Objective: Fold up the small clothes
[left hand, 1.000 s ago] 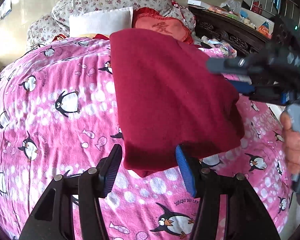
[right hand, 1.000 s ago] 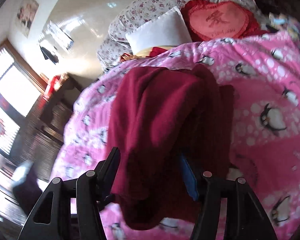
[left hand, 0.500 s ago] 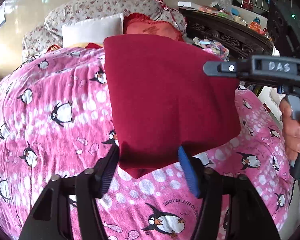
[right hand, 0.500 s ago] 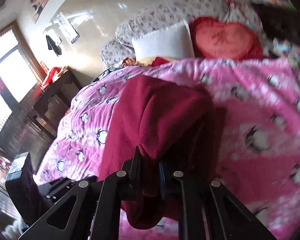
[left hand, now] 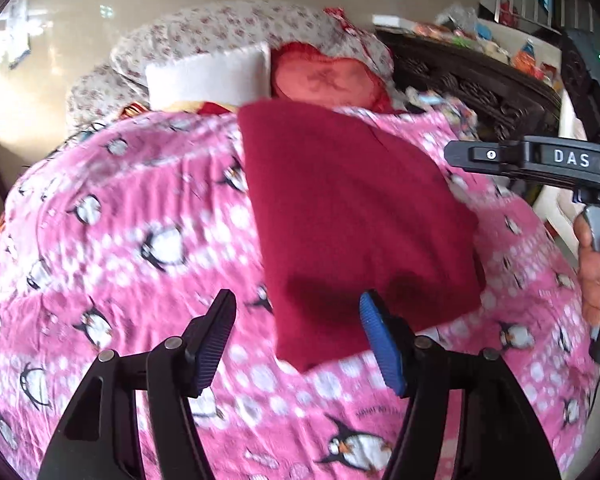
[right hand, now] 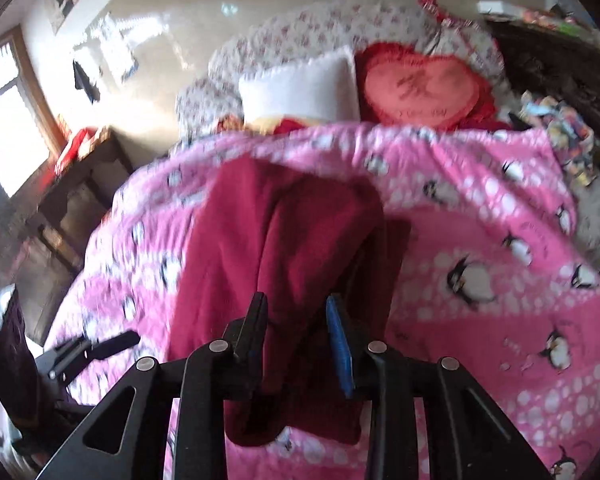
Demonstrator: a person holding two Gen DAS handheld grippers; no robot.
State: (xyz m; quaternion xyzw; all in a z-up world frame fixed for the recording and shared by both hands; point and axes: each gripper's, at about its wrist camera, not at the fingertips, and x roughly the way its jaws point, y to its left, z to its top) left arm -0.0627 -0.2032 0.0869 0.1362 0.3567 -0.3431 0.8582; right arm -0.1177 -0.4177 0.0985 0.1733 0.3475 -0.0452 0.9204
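Observation:
A dark red garment (left hand: 352, 216) lies folded on the pink penguin bedspread (left hand: 140, 240). My left gripper (left hand: 300, 340) is open and empty, just in front of the garment's near corner and above it. In the right wrist view the garment (right hand: 260, 240) is bunched, with a raised fold running toward me. My right gripper (right hand: 298, 332) has its jaws partly apart with that fold between them; the cloth hangs loosely there. The right gripper also shows in the left wrist view (left hand: 540, 160), at the garment's right edge.
A white pillow (left hand: 212, 76), a red heart cushion (left hand: 328, 80) and floral pillows lie at the head of the bed. A dark carved headboard or cabinet (left hand: 480, 88) with clutter stands at the right. A wooden dresser (right hand: 72, 200) stands left of the bed.
My right gripper, shut on the garment's fold half a second ago, has opened partway. My left gripper has pulled back and up from the garment's near corner. The garment has settled lower on the bed.

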